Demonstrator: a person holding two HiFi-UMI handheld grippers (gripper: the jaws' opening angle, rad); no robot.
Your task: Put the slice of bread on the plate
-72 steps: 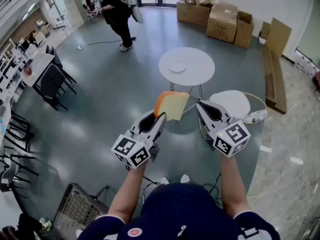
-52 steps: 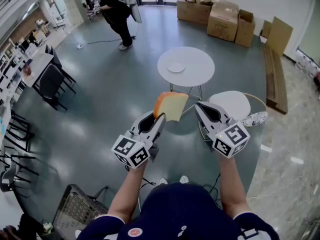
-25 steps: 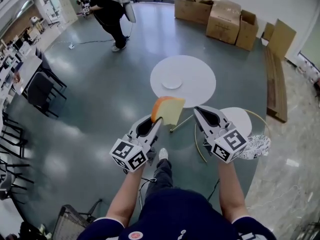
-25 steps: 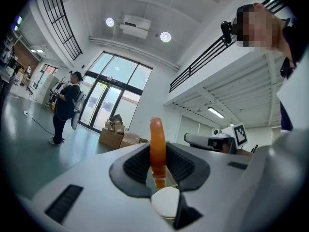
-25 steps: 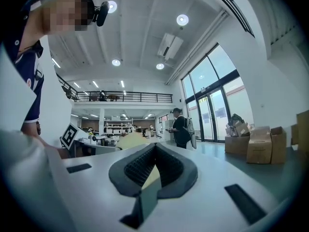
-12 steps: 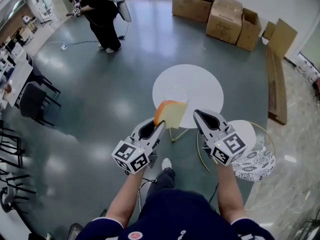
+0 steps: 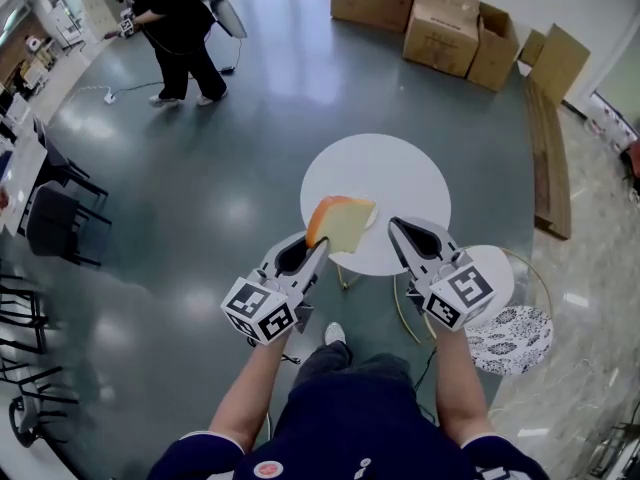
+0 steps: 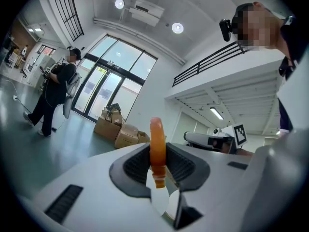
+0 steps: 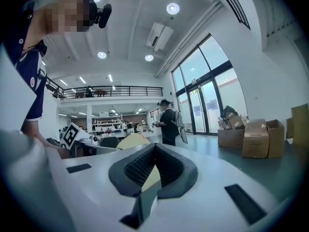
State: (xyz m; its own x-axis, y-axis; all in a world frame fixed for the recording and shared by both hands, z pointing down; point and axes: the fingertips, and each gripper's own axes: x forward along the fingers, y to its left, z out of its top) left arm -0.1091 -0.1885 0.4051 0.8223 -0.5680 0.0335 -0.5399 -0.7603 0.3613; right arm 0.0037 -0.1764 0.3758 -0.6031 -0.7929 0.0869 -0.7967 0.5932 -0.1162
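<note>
A slice of bread [image 7: 342, 224] with an orange crust stands upright in my left gripper [image 7: 318, 244], which is shut on its lower edge. In the left gripper view the bread [image 8: 157, 138] shows edge-on between the ribbed pads [image 8: 137, 164]. It hangs over the near edge of the round white table [image 7: 400, 178]. The bread hides the plate in the head view. My right gripper [image 7: 394, 226] is level beside it at the right, shut and holding nothing. From the right gripper view [image 9: 154, 148] the bread [image 9: 131, 140] appears as a pale dome to the left.
A smaller white round table [image 7: 492, 266] and a patterned disc [image 7: 515, 325] stand at the right, close to my right arm. Cardboard boxes [image 7: 440, 18] sit at the back. A person [image 7: 175, 23] stands at the far left, and chairs [image 7: 50, 230] line the left side.
The round table has come closer and now lies just under the gripper tips. Both grippers moved forward together, the bread still held in the left one.
</note>
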